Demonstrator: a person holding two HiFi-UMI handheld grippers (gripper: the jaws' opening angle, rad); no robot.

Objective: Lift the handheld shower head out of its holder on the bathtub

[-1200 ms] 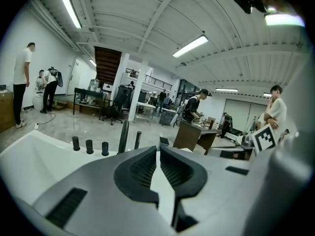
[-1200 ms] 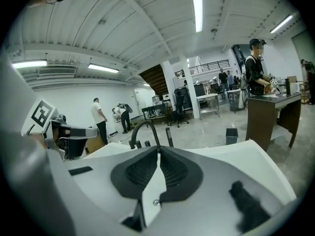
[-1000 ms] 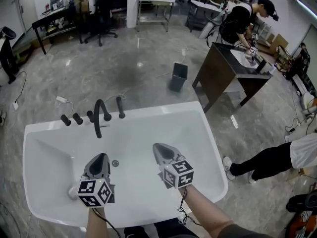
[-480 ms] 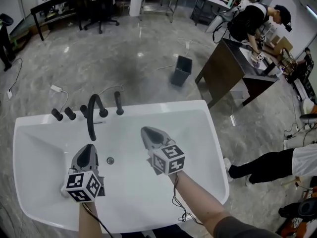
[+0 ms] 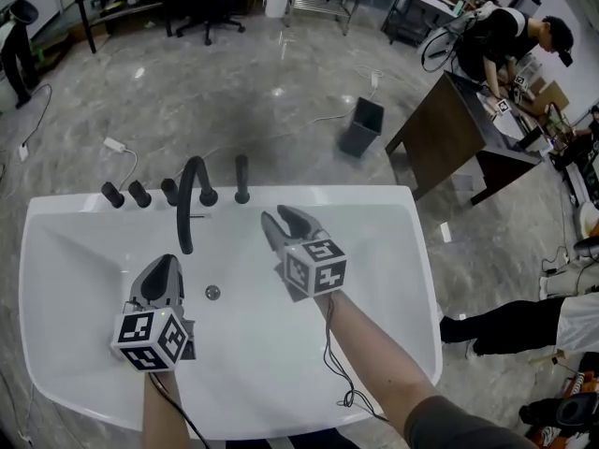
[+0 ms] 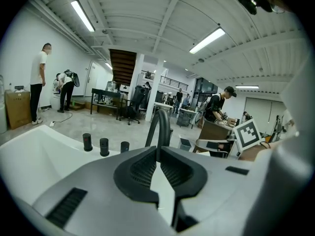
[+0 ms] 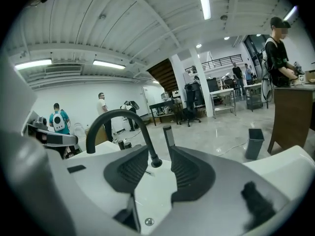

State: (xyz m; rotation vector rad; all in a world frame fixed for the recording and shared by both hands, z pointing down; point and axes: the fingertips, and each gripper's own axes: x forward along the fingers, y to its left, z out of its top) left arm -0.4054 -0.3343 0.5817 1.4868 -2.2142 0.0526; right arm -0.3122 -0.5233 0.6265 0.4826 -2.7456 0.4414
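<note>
Open lab hall: polished floor (image 5: 234, 92), ceiling strip lights (image 6: 206, 40), work tables (image 6: 103, 93), office chair (image 6: 133, 102), staircase (image 6: 122, 65). A bathtub (image 5: 328, 195) stands free on the floor; people (image 5: 505, 36) work at benches.

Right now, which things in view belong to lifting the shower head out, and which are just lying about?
Job in hand: handheld shower head, upright at the bathtub rim; right gripper, whose jaws have just been opening, nothing between them.

Just lying about: arched spout, three knobs, drain, dark bin, brown desk.
</note>
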